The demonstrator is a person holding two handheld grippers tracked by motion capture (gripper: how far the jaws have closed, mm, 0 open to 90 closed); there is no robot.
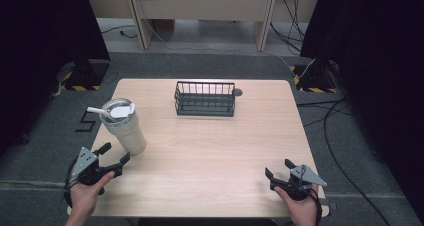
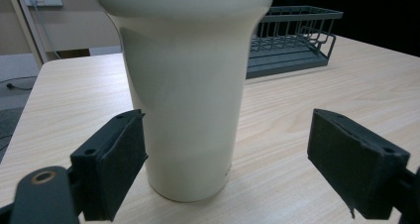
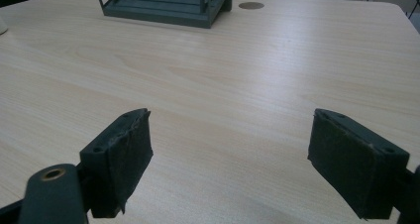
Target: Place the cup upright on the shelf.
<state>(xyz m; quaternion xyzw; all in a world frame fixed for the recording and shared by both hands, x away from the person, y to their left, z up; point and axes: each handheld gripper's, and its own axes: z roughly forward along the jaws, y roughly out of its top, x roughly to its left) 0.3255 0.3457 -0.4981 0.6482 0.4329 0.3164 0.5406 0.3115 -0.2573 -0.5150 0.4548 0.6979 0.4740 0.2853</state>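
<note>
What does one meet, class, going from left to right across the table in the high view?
Left gripper → cream tumbler → dark wire basket → right gripper.

A lab: black curtains point(image 1: 40, 31), taped stands point(image 1: 80, 81) (cables point(image 1: 332, 121) trailing).

The tumbler point(image 1: 125, 126) is a tall cream cup with a wide upper part and a narrower base. It stands upright on the desk point(image 1: 210, 151), to the front left of the dark wire basket point(image 1: 205, 99) and well apart from it. A grey lid point(image 1: 118, 109) with a white flap closes its top. Its lower body point(image 2: 190, 115) is smooth and plain.
</note>
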